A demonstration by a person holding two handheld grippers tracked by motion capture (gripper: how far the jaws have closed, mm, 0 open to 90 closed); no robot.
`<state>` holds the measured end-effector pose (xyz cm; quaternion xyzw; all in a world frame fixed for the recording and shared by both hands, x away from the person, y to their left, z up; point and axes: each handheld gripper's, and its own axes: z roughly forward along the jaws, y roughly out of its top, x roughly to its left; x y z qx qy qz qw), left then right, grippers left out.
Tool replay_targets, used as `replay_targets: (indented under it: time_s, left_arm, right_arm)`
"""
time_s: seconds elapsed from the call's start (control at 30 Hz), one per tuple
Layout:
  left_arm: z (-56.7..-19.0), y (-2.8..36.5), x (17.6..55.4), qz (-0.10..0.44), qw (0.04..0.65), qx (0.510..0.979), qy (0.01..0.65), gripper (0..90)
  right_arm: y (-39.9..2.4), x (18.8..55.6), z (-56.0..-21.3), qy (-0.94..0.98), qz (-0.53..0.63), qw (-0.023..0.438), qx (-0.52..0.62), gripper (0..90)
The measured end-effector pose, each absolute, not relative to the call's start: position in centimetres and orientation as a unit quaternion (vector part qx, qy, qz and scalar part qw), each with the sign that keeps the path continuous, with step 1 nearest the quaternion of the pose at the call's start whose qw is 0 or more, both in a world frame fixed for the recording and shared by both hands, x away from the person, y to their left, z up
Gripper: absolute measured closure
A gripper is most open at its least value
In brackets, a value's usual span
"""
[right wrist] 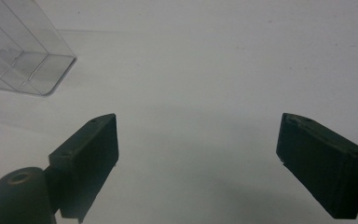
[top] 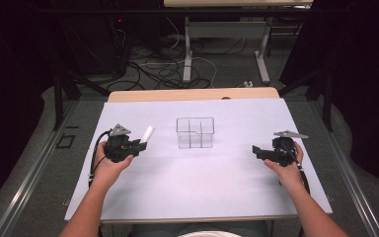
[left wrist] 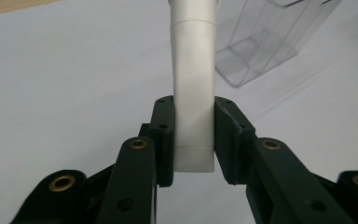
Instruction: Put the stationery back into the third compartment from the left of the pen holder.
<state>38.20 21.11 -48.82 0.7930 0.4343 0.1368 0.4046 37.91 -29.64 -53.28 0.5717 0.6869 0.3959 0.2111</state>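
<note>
A clear plastic box (top: 195, 132) with inner dividers stands in the middle of the white table (top: 202, 187). My left gripper (top: 140, 144) is to its left, shut on a white tube (top: 148, 133) that sticks up and toward the box. In the left gripper view the white tube (left wrist: 193, 93) is pinched between the two black jaws, with the clear box (left wrist: 265, 42) beyond it at upper right. My right gripper (top: 256, 150) is held at the table's right side, open and holding nothing. The right gripper view has the clear box (right wrist: 21, 56) at upper left.
The table's wooden far edge (top: 192, 94) borders a floor strewn with cables (top: 163, 69) and another table's legs (top: 187, 49). The person's forearms (top: 91, 207) come in from the bottom on both sides.
</note>
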Motion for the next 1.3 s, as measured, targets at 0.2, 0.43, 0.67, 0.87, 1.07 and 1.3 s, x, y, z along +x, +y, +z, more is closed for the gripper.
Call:
replay_targets:
  time_s: [0.2, 0.43, 0.67, 0.87, 1.07, 1.3]
  left_arm:
    - [-48.4, 19.5, 37.5, 0.112, 0.455, 0.772, 0.43, 70.8]
    - [-48.4, 17.9, 36.8, 0.094, 0.499, 0.75, 0.424, 70.8]
    - [-48.6, 15.9, 36.0, 0.071, 0.519, 0.744, 0.414, 70.8]
    - [-49.0, 14.3, 35.5, 0.045, 0.53, 0.745, 0.403, 70.8]
    - [-49.6, 13.0, 35.1, 0.034, 0.531, 0.747, 0.398, 70.8]
    - [-50.3, 11.5, 34.6, 0.02, 0.528, 0.755, 0.389, 70.8]
  right_arm:
    - [-28.8, 37.7, -52.9, 0.688, 0.407, 0.202, 0.566, 12.1]
    - [-27.2, 37.3, -52.1, 0.686, 0.428, 0.187, 0.558, 11.6]
    - [-25.5, 36.8, -50.9, 0.674, 0.467, 0.153, 0.551, 10.9]
    - [-23.9, 36.2, -50.4, 0.665, 0.496, 0.115, 0.546, 10.9]
    - [-22.6, 35.8, -50.4, 0.673, 0.508, 0.08, 0.531, 15.4]
    - [-21.3, 35.5, -50.5, 0.675, 0.513, 0.044, 0.529, 19.9]
